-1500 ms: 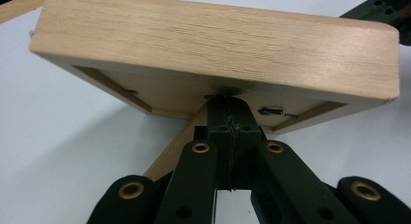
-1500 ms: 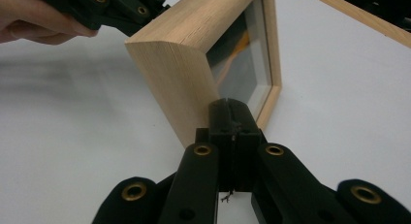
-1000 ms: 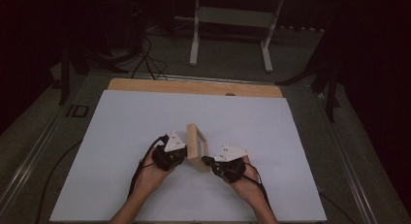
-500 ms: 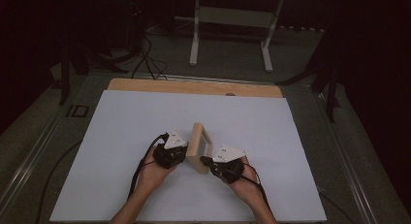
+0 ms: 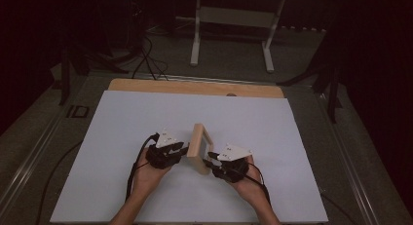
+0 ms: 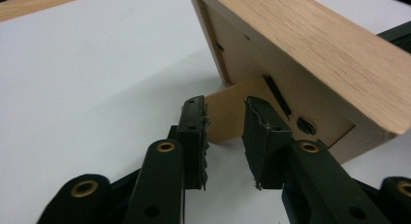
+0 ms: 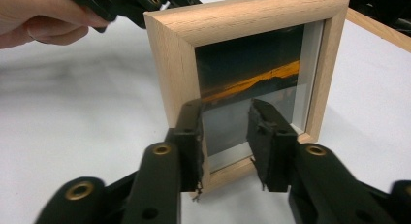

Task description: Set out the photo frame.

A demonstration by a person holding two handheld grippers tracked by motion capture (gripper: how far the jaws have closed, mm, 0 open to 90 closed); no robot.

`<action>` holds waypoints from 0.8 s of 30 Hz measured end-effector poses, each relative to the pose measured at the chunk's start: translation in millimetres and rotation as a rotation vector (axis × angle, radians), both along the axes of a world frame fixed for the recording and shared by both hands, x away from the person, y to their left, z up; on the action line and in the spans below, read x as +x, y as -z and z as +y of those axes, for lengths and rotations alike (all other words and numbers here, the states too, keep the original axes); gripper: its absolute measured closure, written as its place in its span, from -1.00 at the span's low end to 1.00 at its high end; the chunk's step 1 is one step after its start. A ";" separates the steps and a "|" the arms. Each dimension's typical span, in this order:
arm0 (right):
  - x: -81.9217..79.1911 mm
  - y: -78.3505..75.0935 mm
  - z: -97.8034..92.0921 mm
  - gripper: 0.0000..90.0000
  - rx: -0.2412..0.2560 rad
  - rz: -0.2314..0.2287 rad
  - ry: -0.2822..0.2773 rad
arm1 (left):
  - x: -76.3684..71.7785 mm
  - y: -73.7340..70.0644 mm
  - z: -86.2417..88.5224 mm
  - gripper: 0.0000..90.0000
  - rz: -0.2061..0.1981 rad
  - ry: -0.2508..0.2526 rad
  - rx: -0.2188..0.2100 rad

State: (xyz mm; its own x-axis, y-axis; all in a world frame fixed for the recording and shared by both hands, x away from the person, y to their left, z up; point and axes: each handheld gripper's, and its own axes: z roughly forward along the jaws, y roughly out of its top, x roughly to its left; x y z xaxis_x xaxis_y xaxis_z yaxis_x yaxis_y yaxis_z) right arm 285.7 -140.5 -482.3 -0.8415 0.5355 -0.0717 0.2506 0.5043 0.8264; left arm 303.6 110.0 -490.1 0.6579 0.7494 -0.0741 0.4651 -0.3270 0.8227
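Pale wood frames a small picture frame [image 5: 199,148] that stands upright on the white sheet [image 5: 122,122] covering the table, between the two grippers. Behind the frame, the left gripper [image 6: 225,136] has its jaws apart around the fold-out back stand [image 6: 225,115], apparently to set the prop that keeps the frame up. In front of the frame, the right gripper [image 7: 224,136] faces the glass and its sunset photo [image 7: 252,83], jaws apart at the lower edge, probably steadying the frame against tipping. Beyond the frame runs the table's bare wooden edge [image 5: 195,87], and farther off a desk's white legs [image 5: 196,40]; nothing else crowds the frame
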 end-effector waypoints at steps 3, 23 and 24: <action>-0.1 0.5 -1.8 0.40 0.001 0.002 0.005 | -1.9 -2.4 4.3 0.48 -0.006 -0.028 -0.010; 0.2 1.3 -12.6 0.30 -0.003 0.007 0.032 | -24.5 -22.2 18.0 0.14 -0.063 -0.058 -0.170; 0.3 1.3 -12.8 0.30 -0.003 0.006 0.032 | -25.3 -23.2 18.0 0.12 -0.062 -0.052 -0.183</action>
